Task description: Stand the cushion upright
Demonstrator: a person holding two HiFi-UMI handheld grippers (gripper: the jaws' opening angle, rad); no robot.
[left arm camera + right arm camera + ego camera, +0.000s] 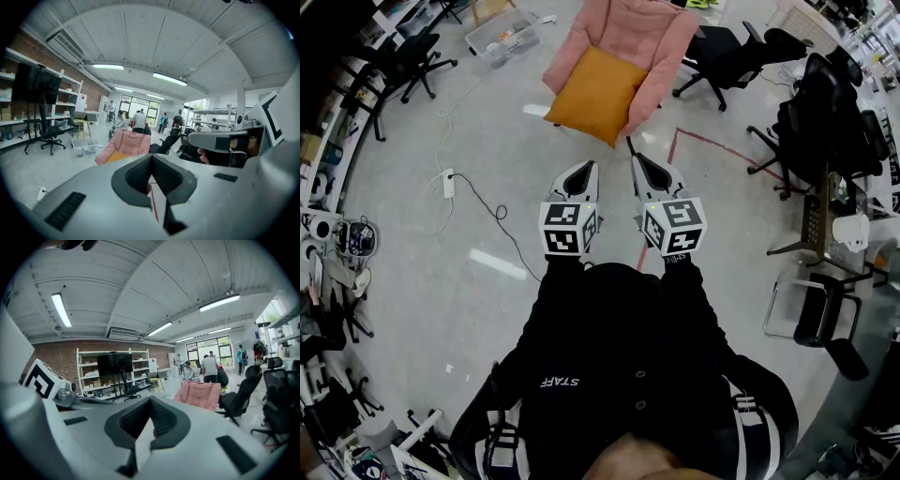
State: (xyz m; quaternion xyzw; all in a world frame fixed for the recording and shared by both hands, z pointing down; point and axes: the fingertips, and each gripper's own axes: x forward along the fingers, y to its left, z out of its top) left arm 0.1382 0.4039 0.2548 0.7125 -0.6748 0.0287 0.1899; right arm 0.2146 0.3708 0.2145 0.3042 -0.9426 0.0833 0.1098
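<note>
An orange cushion [595, 94] lies flat and tilted on the seat of a pink lounge chair [623, 33], some way ahead of me on the floor. In the left gripper view the cushion [116, 156] shows low on the chair [126, 142], partly hidden by the gripper body. Left gripper [590, 166] and right gripper [637, 158] are held side by side in front of my body, short of the chair, both shut with nothing between the jaws. The right gripper view shows only the chair's back [202, 394]; its seat and the cushion are hidden behind the gripper [150, 402].
Black office chairs [727, 52] stand right of the pink chair, more [811, 112] at the far right. A clear plastic box [502, 37] sits at the back left. A power strip with cable [448, 183] lies on the floor at left. Red tape [675, 145] marks the floor. People stand far off.
</note>
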